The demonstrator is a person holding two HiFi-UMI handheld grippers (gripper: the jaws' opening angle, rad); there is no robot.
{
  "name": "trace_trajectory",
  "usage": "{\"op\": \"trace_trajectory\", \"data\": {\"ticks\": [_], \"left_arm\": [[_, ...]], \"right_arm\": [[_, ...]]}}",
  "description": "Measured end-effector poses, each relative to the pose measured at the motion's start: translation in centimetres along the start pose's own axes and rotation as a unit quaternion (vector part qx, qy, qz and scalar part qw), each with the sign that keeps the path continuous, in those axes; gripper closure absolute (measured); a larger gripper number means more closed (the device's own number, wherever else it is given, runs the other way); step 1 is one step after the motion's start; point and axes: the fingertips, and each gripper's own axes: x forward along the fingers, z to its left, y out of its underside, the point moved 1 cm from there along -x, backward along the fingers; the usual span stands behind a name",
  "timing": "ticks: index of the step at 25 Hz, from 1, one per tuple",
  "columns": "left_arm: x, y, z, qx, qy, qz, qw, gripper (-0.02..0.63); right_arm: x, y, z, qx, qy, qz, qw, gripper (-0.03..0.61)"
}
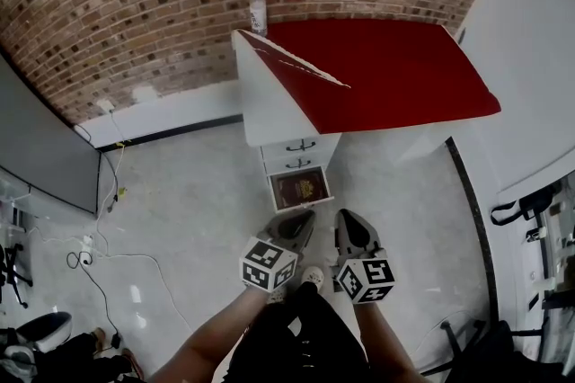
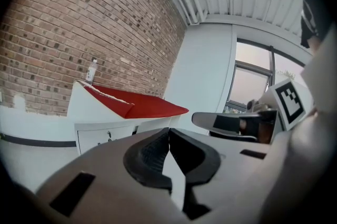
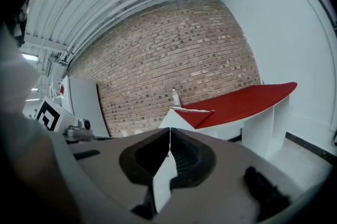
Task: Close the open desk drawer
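The bottom drawer (image 1: 305, 205) of the white desk (image 1: 269, 107) stands pulled out at 12 o'clock, just ahead of both grippers, with a dark red flat item (image 1: 301, 187) inside. Bare floor (image 1: 193, 192) opens toward 9 o'clock. The left gripper (image 1: 304, 218) and right gripper (image 1: 347, 218) are clenched on nothing. A white wall (image 1: 530, 57) bounds 3 o'clock.

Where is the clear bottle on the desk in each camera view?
Head view: bottle, top centre, at the red desktop's far-left corner.
Left gripper view: left of centre, on the desktop's left end.
Right gripper view: centre, at the desktop's left end.
Shared landmark: the red desktop.
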Motion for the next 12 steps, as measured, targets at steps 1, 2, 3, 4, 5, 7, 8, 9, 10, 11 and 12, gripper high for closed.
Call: {"op": "trace_trajectory", "data": {"ticks": [1,2,3,4,5,7,8,9,10,11,12], "left_arm": [[0.1,0.2,0.0,-0.001,0.003,0.002,1.0,0.604],[0.2,0.3,0.1,-0.001,0.005,0.002,1.0,0.603],[0.3,0.4,0.1,-0.003,0.007,0.001,1.0,0.603],[0.4,0.5,0.3,-0.004,0.008,-0.001,1.0,0.603],[0.5,0.6,0.4,-0.005,0.008,-0.001,1.0,0.603],[0.7,1.0,0.9,-0.008,0.007,0.001,0.9999,0.603],[0.8,1.2,1.1,-0.01,0.006,0.002,0.9999,0.604],[0.9,1.5,1.3,-0.011,0.005,0.004,0.9999,0.603],[1.0,1.8,1.6,-0.014,0.004,0.006,0.9999,0.604],[1.0,2.0,1.9,-0.016,0.002,0.009,0.9998,0.604],[1.1,2.3,2.2,-0.018,0.0,0.011,0.9998,0.603]], "right_arm": [[-0.1,0.1,-0.3,-0.007,0.002,0.001,1.0,0.566],[-0.1,0.2,-0.6,-0.012,0.005,0.002,1.0,0.566],[-0.1,0.2,-0.9,-0.014,0.007,0.003,1.0,0.566],[-0.1,0.3,-1.2,-0.013,0.008,0.004,1.0,0.566],[0.0,0.4,-1.4,-0.011,0.008,0.004,1.0,0.566],[0.2,0.7,-1.9,-0.008,0.006,0.004,1.0,0.566],[0.4,0.8,-2.2,-0.006,0.003,0.004,1.0,0.566],[0.5,1.0,-2.3,-0.002,0.0,0.005,1.0,0.566],[0.7,1.3,-2.3,0.002,-0.004,0.005,1.0,0.566],[0.9,1.6,-2.4,0.006,-0.009,0.007,1.0,0.566],[1.2,2.0,-2.4,0.009,-0.013,0.009,1.0,0.566]]}}
